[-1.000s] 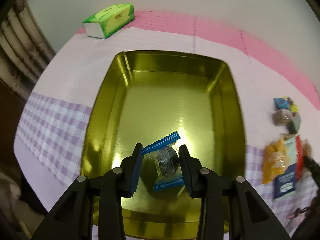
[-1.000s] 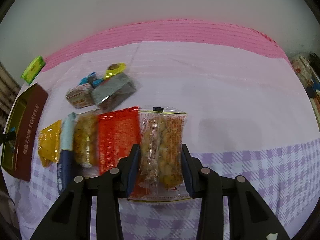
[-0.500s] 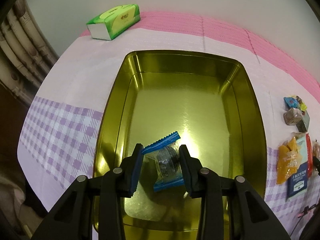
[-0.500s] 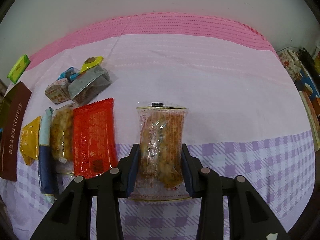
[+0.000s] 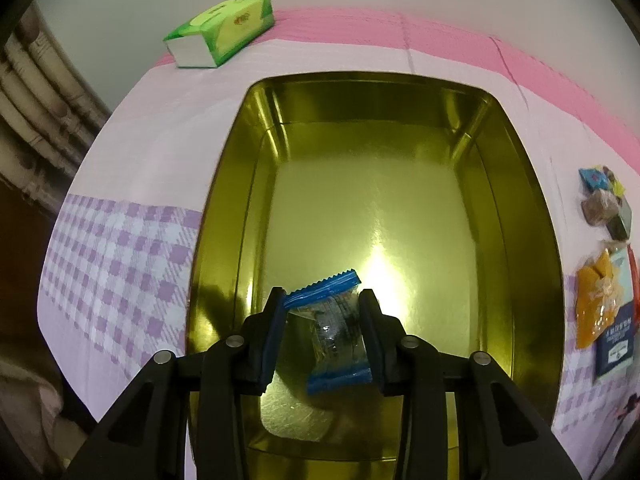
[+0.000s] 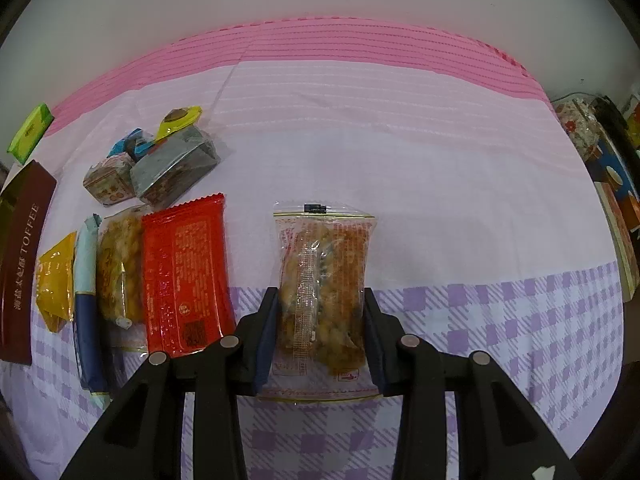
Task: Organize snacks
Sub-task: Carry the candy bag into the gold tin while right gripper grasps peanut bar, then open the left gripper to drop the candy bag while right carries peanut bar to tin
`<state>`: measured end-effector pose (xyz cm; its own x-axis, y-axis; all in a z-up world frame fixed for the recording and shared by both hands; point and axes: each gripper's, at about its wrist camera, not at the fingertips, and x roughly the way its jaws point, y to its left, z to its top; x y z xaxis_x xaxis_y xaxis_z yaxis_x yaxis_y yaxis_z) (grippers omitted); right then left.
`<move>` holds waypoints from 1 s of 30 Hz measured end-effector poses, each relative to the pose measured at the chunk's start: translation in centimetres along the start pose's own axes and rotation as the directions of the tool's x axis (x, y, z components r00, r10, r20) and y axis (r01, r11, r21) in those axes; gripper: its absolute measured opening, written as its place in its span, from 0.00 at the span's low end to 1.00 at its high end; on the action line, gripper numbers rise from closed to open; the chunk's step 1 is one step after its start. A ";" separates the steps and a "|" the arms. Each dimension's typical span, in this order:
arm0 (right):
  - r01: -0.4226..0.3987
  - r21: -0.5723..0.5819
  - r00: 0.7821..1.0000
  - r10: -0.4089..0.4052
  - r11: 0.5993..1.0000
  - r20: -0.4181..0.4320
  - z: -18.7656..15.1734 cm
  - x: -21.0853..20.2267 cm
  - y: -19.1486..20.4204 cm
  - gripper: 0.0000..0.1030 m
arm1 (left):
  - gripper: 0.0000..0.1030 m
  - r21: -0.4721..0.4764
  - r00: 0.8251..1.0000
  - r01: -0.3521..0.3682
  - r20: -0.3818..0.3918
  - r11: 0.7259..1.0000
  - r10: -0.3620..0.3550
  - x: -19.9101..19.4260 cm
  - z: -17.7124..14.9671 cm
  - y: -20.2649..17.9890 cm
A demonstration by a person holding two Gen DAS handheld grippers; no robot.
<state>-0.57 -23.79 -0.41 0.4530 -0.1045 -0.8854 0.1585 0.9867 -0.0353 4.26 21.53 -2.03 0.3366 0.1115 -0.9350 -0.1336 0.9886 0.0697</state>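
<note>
In the left wrist view my left gripper [image 5: 322,320] is shut on a small blue-edged clear candy packet [image 5: 334,336] and holds it over the near end of an open gold tin [image 5: 216,216], whose floor shows bare. In the right wrist view my right gripper [image 6: 320,320] is shut on a clear packet of orange-brown nut snack [image 6: 324,276], held above the tablecloth. To its left lie a red packet [image 6: 184,268], a clear nut packet [image 6: 118,268], a blue stick packet [image 6: 88,304], a yellow packet [image 6: 54,280] and several small wrapped sweets [image 6: 160,164].
The tin's brown "TOFFEE" side [image 6: 22,264] shows at the far left of the right wrist view. A green tissue box [image 5: 220,32] lies beyond the tin near the wall. The cloth's left edge [image 5: 52,320] drops off beside the tin. Boxes and clutter [image 6: 604,168] stand off the table's right end.
My left gripper has carried the blue candy packet lower and further over the tin. My right gripper has lifted the nut packet up and right, away from the row of snacks.
</note>
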 end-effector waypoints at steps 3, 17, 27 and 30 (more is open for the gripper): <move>0.022 0.000 1.000 -0.022 1.000 0.021 0.0 -0.6 0.1 0.35 | 0.39 0.010 1.000 0.009 -0.003 1.000 -0.009 0.3 -0.2 -0.1; -0.029 -0.036 0.989 0.034 0.999 0.144 2.3 -6.4 4.2 0.35 | 0.55 -0.029 0.999 0.035 -0.007 0.999 -0.036 -0.4 -0.4 0.9; -0.244 -0.228 0.953 0.277 0.942 0.124 2.1 -9.6 15.9 0.35 | 0.59 -0.079 0.986 0.077 0.155 0.994 -0.064 -5.4 0.3 3.0; -0.288 -0.305 0.939 0.330 0.908 0.097 1.7 -10.1 20.0 0.35 | 0.61 -0.097 0.980 -0.002 0.198 0.995 0.021 -6.2 0.3 4.6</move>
<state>-0.49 -3.20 8.58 0.5630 0.2156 -0.7978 -0.2540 0.9638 0.0812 1.83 25.45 4.21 0.5116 0.1499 -0.8461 -0.2237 0.9739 0.0373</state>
